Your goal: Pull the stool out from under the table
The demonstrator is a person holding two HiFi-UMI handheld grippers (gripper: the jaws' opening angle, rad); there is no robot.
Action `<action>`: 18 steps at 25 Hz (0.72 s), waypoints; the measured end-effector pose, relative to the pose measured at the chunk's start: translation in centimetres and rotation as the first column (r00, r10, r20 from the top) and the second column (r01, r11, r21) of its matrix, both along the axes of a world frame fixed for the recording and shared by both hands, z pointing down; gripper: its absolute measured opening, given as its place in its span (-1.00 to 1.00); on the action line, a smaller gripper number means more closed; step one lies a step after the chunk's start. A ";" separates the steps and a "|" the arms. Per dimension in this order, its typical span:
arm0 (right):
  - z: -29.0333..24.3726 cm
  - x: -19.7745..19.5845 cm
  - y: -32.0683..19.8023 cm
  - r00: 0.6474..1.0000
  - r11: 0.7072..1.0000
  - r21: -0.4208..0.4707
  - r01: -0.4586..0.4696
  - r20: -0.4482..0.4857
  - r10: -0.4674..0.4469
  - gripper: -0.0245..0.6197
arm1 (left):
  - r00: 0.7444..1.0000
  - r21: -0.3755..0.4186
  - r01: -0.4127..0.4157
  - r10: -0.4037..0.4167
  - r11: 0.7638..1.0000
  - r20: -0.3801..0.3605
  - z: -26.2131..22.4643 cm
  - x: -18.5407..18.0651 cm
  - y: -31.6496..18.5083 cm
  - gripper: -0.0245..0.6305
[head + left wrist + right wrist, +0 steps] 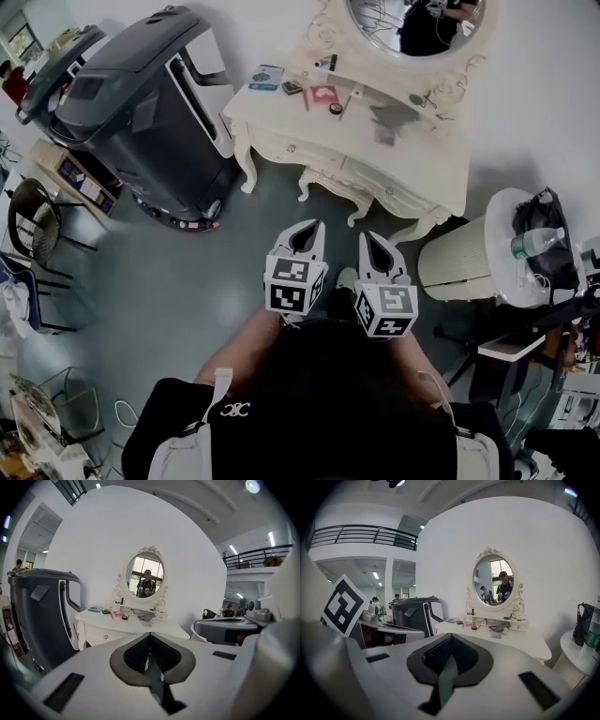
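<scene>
A cream dressing table with an oval mirror stands against the wall. Under its front edge, cream curved legs and a rim show, which look like the stool tucked in; most of it is hidden. My left gripper and right gripper hang side by side above the grey floor, short of the table, both pointing at it. Both are shut with nothing between their jaws. The left gripper view has the left gripper below the table. The right gripper view has the right gripper below the table.
A big black floor-cleaning machine stands left of the table. A white ribbed drum at the right bears a black bag and a bottle. Small items lie on the tabletop. A dark chair is at far left.
</scene>
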State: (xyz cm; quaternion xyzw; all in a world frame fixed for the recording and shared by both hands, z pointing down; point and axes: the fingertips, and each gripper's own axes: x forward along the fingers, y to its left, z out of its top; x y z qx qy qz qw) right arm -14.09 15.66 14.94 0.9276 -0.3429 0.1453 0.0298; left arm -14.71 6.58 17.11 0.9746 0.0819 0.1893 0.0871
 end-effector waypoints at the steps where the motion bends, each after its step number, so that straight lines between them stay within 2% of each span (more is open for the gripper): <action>1: -0.1 0.1 -0.1 1.000 1.000 0.003 0.004 -0.005 -0.004 -0.90 | 1.000 0.005 0.000 0.000 1.000 -0.002 0.0 0.2 -0.1 -0.92; 5: 0.1 1.0 -0.7 1.000 1.000 0.009 0.024 -0.013 -0.024 -0.90 | 1.000 0.008 -0.008 0.008 1.000 0.001 0.2 1.0 -0.1 -0.92; 9: 0.0 3.0 -1.0 1.000 0.999 0.027 0.027 -0.014 -0.027 -0.90 | 1.000 0.049 -0.019 0.020 0.999 -0.018 -0.5 2.5 0.0 -0.92; 14: 0.2 5.5 -1.2 0.999 0.999 0.029 0.045 -0.020 -0.045 -0.90 | 1.000 0.073 -0.006 0.008 0.997 -0.018 -0.5 5.4 -0.4 -0.92; 18: -0.3 8.4 -0.1 1.000 0.998 0.055 0.024 -0.018 -0.023 -0.90 | 1.000 0.095 -0.011 0.013 0.995 -0.018 -0.8 7.6 0.3 -0.92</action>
